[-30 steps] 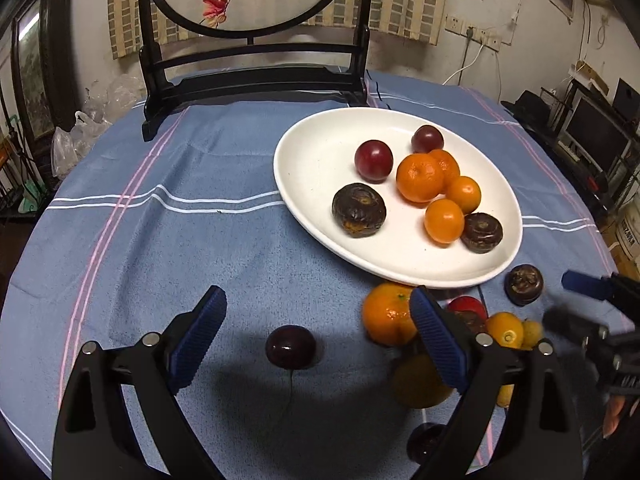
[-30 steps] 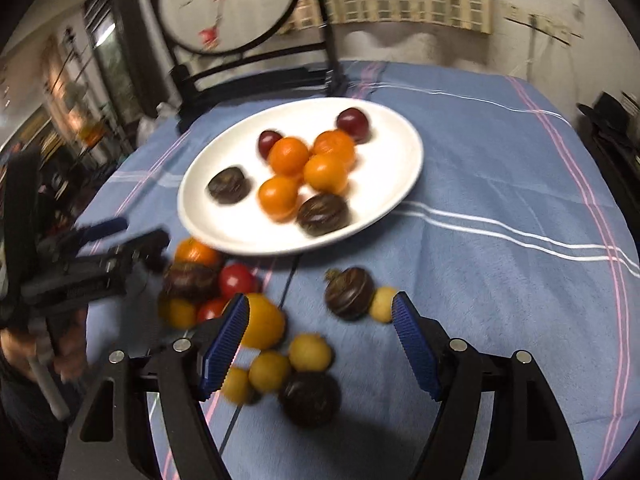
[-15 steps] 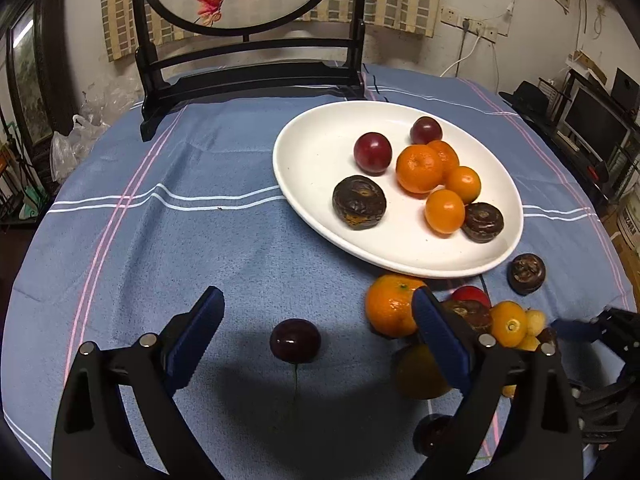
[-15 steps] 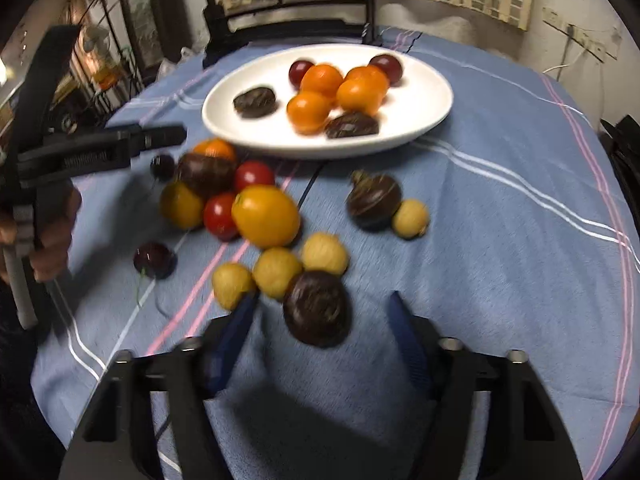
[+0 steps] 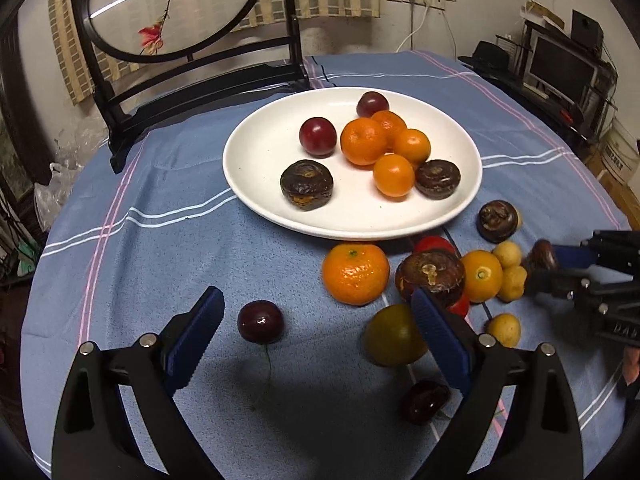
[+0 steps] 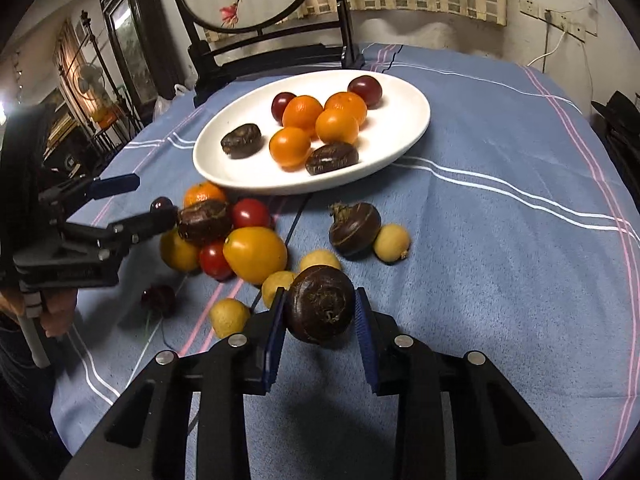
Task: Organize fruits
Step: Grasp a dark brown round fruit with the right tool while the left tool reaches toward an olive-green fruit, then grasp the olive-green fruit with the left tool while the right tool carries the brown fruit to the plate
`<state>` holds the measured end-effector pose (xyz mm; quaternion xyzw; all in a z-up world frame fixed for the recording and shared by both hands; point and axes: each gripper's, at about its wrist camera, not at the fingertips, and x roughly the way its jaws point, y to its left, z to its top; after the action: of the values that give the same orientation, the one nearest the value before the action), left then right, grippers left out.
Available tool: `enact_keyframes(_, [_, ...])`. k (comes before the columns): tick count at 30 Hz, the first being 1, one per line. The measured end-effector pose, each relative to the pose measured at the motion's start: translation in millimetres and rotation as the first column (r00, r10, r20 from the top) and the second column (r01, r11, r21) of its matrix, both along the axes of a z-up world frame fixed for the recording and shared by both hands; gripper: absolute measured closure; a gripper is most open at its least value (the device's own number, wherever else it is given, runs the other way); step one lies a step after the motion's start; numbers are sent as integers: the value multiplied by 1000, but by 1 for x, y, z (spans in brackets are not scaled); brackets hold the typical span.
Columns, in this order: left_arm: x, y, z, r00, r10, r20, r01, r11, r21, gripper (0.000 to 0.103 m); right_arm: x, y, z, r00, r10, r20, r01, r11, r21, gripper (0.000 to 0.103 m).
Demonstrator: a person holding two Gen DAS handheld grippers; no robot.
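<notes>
A white plate (image 5: 256, 184) holds several mandarins, two dark plums and two brown water chestnuts. In front of it, loose fruit lies on the blue cloth: a mandarin (image 5: 355, 274), a water chestnut (image 5: 430, 276), red and yellow tomatoes and small yellow fruits. My right gripper (image 6: 319, 296) is closing, and both blue pads touch a dark water chestnut (image 6: 320, 316) between them. My left gripper (image 5: 316, 300) stands open low over the cloth. A dark cherry (image 5: 260, 322) lies between its fingers, nearer the left one.
A black wooden stand with a round painted screen (image 5: 172, 4) rises at the far edge of the table. Another water chestnut (image 6: 354, 228) and a small yellow fruit (image 6: 392, 242) lie apart to the right. A second cherry (image 5: 426, 400) lies near my left gripper's right finger.
My right gripper came down over the dark water chestnut and its jaws closed in until they touch it. The left gripper shifted a little and rolled, staying open by the cherry.
</notes>
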<state>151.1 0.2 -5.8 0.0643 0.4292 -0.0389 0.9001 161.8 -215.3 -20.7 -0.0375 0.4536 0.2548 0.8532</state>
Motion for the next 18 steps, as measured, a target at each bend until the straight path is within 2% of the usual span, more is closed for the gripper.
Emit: enact_keyframes(18, [-11, -31, -20, 982, -178, -70, 181, 983, 43, 10, -4, 5, 0, 1000, 15, 2, -15, 1000, 11, 69])
